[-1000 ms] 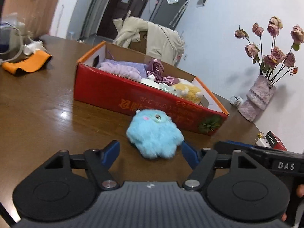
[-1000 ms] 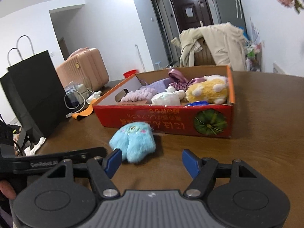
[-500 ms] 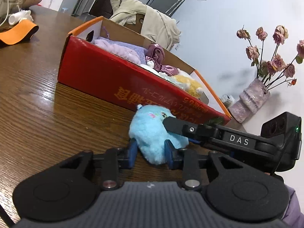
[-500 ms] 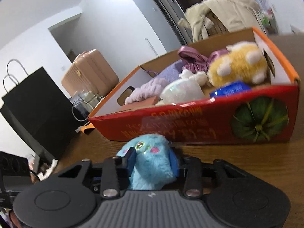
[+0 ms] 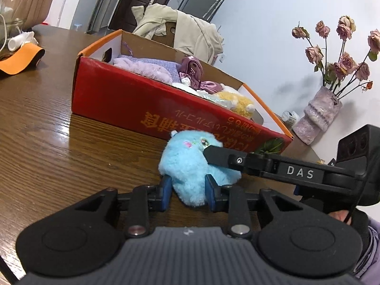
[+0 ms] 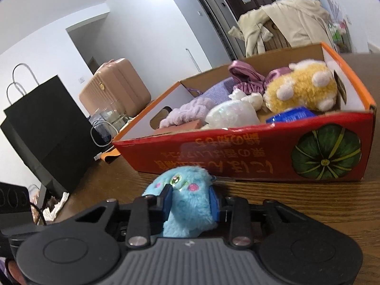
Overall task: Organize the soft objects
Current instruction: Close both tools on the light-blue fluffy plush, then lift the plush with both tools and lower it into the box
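A fluffy blue plush toy (image 5: 187, 163) rests on the wooden table just in front of the red cardboard box (image 5: 123, 97). My left gripper (image 5: 187, 187) is shut on the plush's lower end. My right gripper (image 6: 190, 199) is shut on the same blue plush (image 6: 187, 204) near its face; its black finger reaches in from the right in the left wrist view (image 5: 223, 156). The red box (image 6: 249, 152) holds a yellow plush (image 6: 301, 90), a white plush (image 6: 232, 114), purple cloths (image 6: 187, 111) and a satin scrunchie (image 6: 247, 78).
An orange cap (image 5: 21, 57) lies on the table at the far left. A vase of dried roses (image 5: 320, 111) stands by the wall right of the box. A black paper bag (image 6: 45, 130) and a pink suitcase (image 6: 116, 87) stand left. A coat hangs on a chair (image 5: 178, 33) behind.
Both grippers moved in from open positions and closed on the blue plush. The views have shifted slightly since half a second ago; the plush stays by the box.
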